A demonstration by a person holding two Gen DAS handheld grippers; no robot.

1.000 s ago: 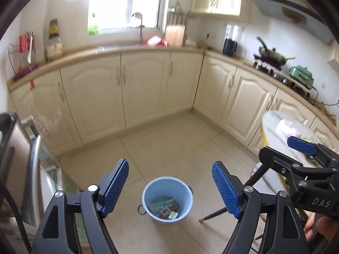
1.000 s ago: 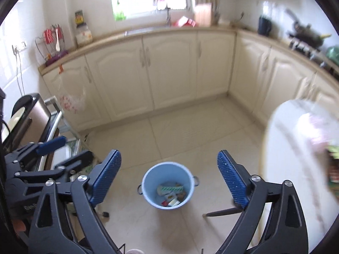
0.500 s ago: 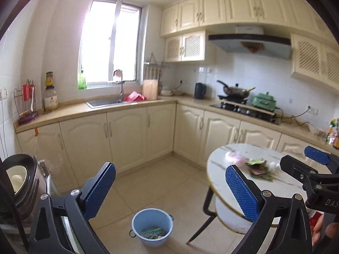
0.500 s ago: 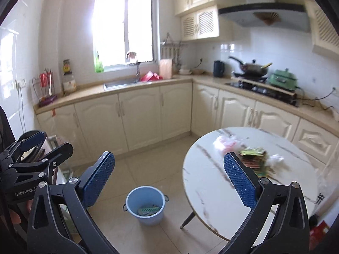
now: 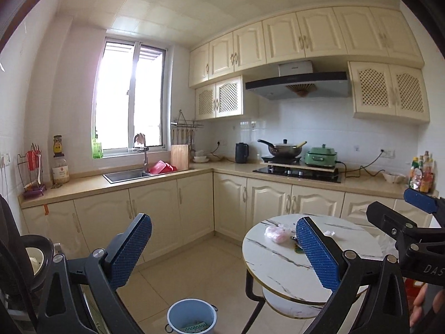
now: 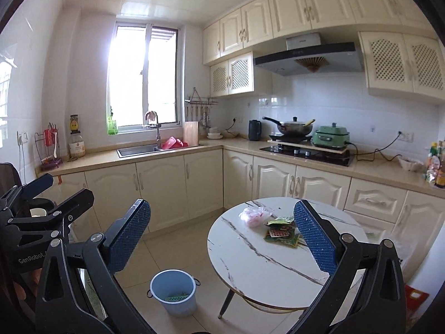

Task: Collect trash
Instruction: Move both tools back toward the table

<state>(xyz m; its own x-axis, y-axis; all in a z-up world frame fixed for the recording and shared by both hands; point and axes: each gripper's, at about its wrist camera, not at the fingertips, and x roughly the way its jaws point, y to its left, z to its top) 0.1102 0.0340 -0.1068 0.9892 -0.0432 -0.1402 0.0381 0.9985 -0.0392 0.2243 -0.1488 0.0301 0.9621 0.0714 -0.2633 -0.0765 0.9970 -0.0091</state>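
Note:
A light blue bin (image 6: 173,292) stands on the tiled floor left of a round marble table (image 6: 258,264), with a few wrappers lying in its bottom. On the table top lie a pink plastic bag (image 6: 254,215) and a pile of green and red snack wrappers (image 6: 281,232). In the left wrist view the bin (image 5: 192,320) sits at the lower edge, and the bag (image 5: 275,233) rests on the table (image 5: 278,261). My left gripper (image 5: 222,220) is open and holds nothing. My right gripper (image 6: 222,204) is open too, level with the table and short of the trash.
Cream cabinets (image 6: 164,189) and a beige counter (image 6: 370,167) wrap around the back and right. A sink (image 6: 137,150), kettle (image 6: 254,130), wok (image 6: 294,128) and green cooker (image 6: 331,136) stand on the counter. A rice cooker (image 5: 33,258) sits at the left edge.
Both views have lifted from looking down into the bin to looking level across the kitchen. The bin has slid to the bottom and the table with its trash has come into view.

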